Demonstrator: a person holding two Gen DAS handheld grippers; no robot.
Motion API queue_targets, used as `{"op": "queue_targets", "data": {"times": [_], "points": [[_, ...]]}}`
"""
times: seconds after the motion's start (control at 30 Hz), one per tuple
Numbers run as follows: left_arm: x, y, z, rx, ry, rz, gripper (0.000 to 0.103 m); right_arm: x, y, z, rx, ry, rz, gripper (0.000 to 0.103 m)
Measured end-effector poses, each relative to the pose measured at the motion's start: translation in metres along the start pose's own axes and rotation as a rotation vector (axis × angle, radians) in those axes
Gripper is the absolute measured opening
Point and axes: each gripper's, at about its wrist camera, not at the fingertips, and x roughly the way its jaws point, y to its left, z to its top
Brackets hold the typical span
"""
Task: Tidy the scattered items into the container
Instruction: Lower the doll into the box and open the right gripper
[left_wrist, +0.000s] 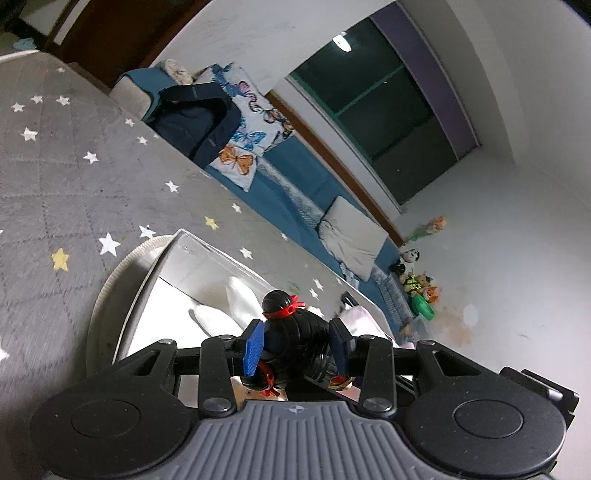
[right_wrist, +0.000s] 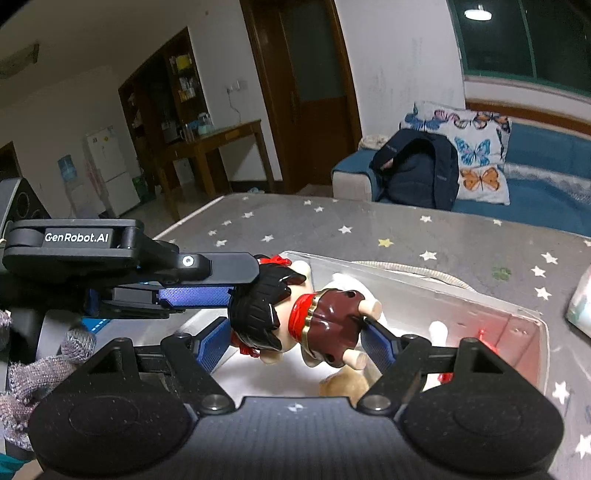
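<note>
Currently, a glossy plastic doll with black hair, red scarf and maroon dress (right_wrist: 295, 317) is clenched head-and-body between both grippers, the right gripper (right_wrist: 291, 338) and the left gripper (left_wrist: 297, 345), directly above the clear rectangular plastic container (right_wrist: 524, 325). For a clean drop, the doll should be lowered toward the box's 6 o'clock floor, beside the white and tan toys (right_wrist: 343, 386) already inside. One grip is best released first, so tipping is avoided.

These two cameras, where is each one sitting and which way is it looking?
Left wrist: sits on the left gripper, looking along its fingers at a black-haired toy figure over the clear plastic box.
Right wrist: sits on the right gripper, facing the same figure; the left gripper shows too.
Shared: figure, box, grey star-patterned cloth.
</note>
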Motion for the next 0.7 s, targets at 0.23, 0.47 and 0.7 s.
{"op": "queue_targets", "data": {"times": [0.23, 0.47, 0.7], "points": [[0.021, 0.015, 0.004, -0.037, 0.011, 0.056, 0.041, 0.035, -0.016, 0.008, -0.009, 0.083, 0.010, 0.079], [0.036, 0.020, 0.002, -0.018, 0.021, 0.114, 0.041, 0.058, -0.021, 0.008, -0.028, 0.151, 0.009, 0.079], [0.045, 0.006, -0.006, 0.073, 0.031, 0.194, 0.041, 0.070, -0.021, 0.011, -0.065, 0.197, -0.013, 0.079]]}}
